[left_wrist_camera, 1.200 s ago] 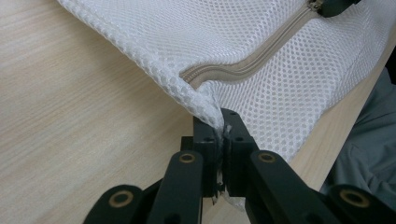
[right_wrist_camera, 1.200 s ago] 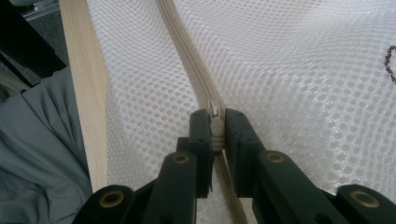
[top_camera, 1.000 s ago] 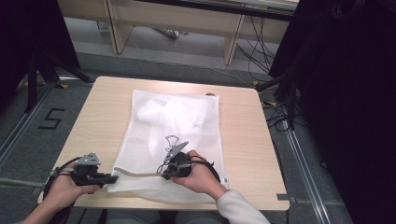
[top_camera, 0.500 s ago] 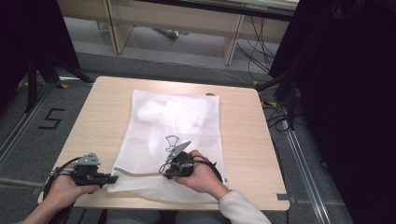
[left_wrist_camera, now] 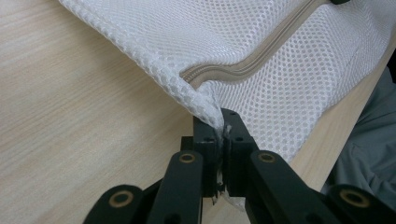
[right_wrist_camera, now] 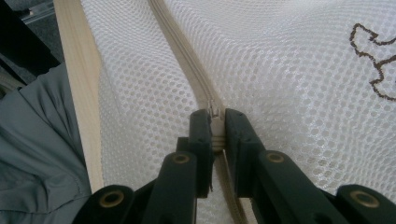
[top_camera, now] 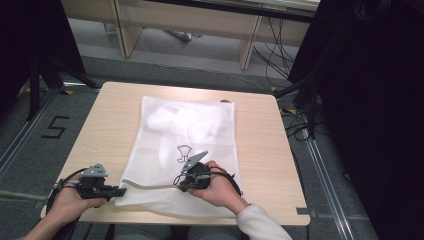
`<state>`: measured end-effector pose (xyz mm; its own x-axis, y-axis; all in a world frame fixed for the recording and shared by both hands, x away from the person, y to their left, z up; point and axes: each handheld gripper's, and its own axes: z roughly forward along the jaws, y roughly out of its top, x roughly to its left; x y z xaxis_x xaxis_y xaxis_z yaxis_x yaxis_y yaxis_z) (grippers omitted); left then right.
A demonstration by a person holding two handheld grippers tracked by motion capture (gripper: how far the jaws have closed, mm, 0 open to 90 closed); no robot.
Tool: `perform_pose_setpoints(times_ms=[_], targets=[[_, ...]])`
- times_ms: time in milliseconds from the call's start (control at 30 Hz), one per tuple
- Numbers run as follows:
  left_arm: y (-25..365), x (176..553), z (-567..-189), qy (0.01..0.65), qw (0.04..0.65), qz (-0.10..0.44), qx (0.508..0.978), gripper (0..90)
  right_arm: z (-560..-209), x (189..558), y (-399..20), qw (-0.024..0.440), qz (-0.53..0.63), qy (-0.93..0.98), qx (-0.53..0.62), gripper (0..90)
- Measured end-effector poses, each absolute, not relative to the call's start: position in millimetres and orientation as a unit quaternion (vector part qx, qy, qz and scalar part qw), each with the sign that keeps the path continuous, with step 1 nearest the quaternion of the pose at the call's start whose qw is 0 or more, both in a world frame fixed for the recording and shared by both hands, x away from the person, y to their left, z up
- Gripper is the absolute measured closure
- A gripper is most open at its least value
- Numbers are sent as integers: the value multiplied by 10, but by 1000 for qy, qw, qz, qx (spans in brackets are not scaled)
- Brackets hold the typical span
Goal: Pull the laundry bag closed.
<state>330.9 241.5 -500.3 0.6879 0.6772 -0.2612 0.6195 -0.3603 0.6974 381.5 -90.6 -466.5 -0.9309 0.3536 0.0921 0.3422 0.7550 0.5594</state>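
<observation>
At the near edge of the table (top_camera: 120,107), the left gripper (top_camera: 119,190) is held low and level in the left hand (top_camera: 67,202), its jaws clamped together on the near left corner of the white mesh bag (top_camera: 187,132). In the left gripper view the corner (left_wrist_camera: 210,112) is seen pinched just where the beige zipper (left_wrist_camera: 233,70) ends. Just to the right, the right gripper (top_camera: 176,183) is gripped from behind by the right hand (top_camera: 220,189) and laid over the bag's near part; its jaws are closed on the zipper pull (right_wrist_camera: 215,119), with the zipper track running away between them. The bag is spread flat across the middle of the table, its near edge overhanging the table's front edge slightly. Bare wood is left on both sides of the bag and in a band beyond its far edge.
</observation>
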Motion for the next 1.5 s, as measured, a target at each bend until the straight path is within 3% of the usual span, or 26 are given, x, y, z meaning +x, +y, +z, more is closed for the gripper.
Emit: perform_pose_setpoints(times_ms=[1500], targets=[[2417, 3306, -5005, 400, 404, 34, 822, 857, -4620, 3816, -1037, 14, 297, 934, 197, 824]])
